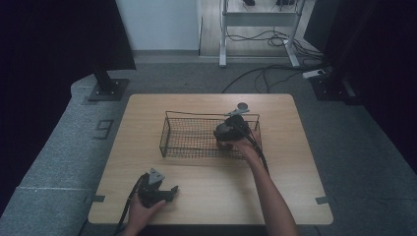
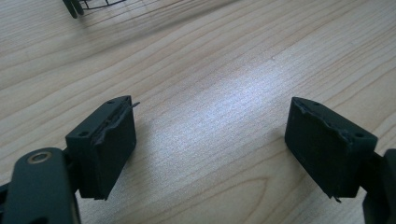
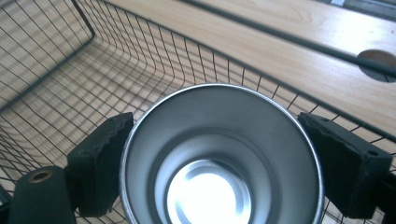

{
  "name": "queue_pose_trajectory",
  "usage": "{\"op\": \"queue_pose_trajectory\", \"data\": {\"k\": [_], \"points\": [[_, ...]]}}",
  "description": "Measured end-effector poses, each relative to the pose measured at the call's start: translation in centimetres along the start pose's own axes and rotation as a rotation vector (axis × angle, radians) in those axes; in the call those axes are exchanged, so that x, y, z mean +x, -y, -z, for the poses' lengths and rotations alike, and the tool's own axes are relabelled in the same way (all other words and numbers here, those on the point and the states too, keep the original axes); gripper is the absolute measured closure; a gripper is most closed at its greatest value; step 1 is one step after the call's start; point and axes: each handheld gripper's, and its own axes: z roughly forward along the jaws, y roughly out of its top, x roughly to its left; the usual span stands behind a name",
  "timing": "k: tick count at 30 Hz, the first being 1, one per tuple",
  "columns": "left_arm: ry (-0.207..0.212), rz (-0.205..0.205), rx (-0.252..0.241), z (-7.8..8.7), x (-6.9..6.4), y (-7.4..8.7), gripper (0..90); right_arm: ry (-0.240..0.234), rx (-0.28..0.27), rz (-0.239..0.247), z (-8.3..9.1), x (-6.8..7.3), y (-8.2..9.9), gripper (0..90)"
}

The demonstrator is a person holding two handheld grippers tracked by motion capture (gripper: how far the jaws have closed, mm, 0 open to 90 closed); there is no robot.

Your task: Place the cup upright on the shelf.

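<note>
Pale wood-grain table, smooth, with a soft sheen under the light. Thin black wire mesh basket, matt. Brushed metal cup, silvery, satin inside, bright at the bottom. Matt black pads on the right gripper, rough and frayed along their edges; likewise on the left gripper.
</note>
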Motion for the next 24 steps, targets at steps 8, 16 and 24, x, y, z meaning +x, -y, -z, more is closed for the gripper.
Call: {"op": "queue_pose_trajectory", "data": {"k": [8,16,24], "points": [[0.001,0.001,0.0,0.01,0.01,0.0,16.5,0.001,0.043,0.008,-0.61,0.04,0.24,13.4],[0.002,0.001,0.001,0.02,0.02,0.0,16.5,0.0,0.075,0.009,-1.03,-0.03,0.45,13.3],[0.002,0.001,0.0,0.01,0.02,0.0,16.5,0.016,0.1,0.013,-0.96,0.11,0.72,12.6]]}}
